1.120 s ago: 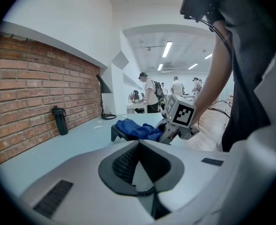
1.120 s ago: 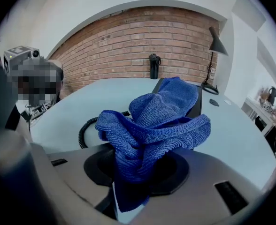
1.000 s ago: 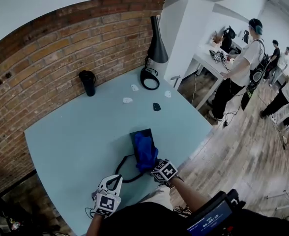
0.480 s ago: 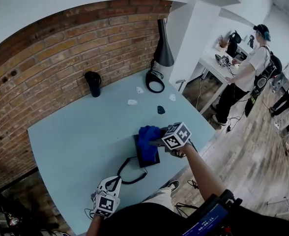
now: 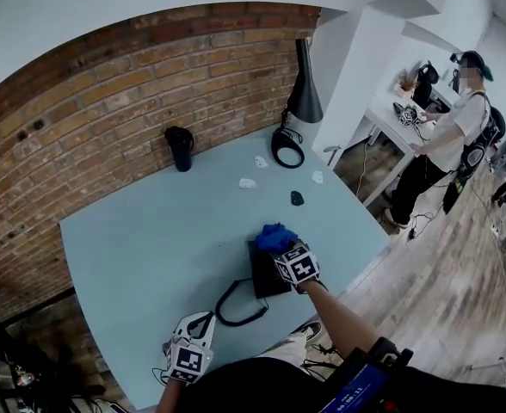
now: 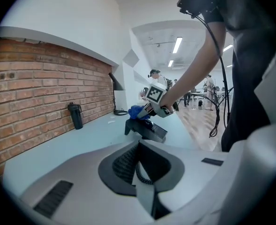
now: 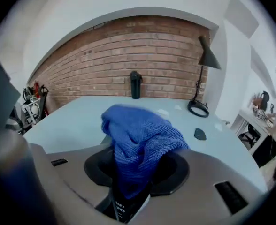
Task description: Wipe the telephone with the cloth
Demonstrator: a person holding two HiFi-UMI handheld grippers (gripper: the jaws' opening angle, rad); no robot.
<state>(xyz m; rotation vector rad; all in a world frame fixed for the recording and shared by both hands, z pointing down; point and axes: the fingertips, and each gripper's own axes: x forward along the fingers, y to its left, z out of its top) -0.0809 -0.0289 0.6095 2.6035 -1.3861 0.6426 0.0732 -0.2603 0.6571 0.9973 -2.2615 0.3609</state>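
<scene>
Left gripper [image 5: 200,320] rests low at the near edge of the pale blue table [image 5: 141,239], its jaws drawn together with nothing that I can name held between them; it seems parked there, clear of the work, since wiping needs only one tool. Just beyond its tip lies the loop of the black cord [image 5: 236,312], slack on the table and running up to the black telephone [image 5: 264,280], which sits on the table near the front right edge. On top of the telephone's far end is the blue cloth [image 5: 275,235], bunched into a thick wad and pinched firmly in the closed jaws of the right gripper [image 5: 283,248]; the right gripper view shows the cloth [image 7: 138,139] spilling out over the jaws, so that soft fabric and not the tool meets the telephone. The wipe looks under way at the far end, with the nearer part probably yet to be covered. Farther back stand a black flask [image 5: 181,148] by the brick wall and, to the right, a desk lamp [image 5: 303,101], both well apart from the telephone.
</scene>
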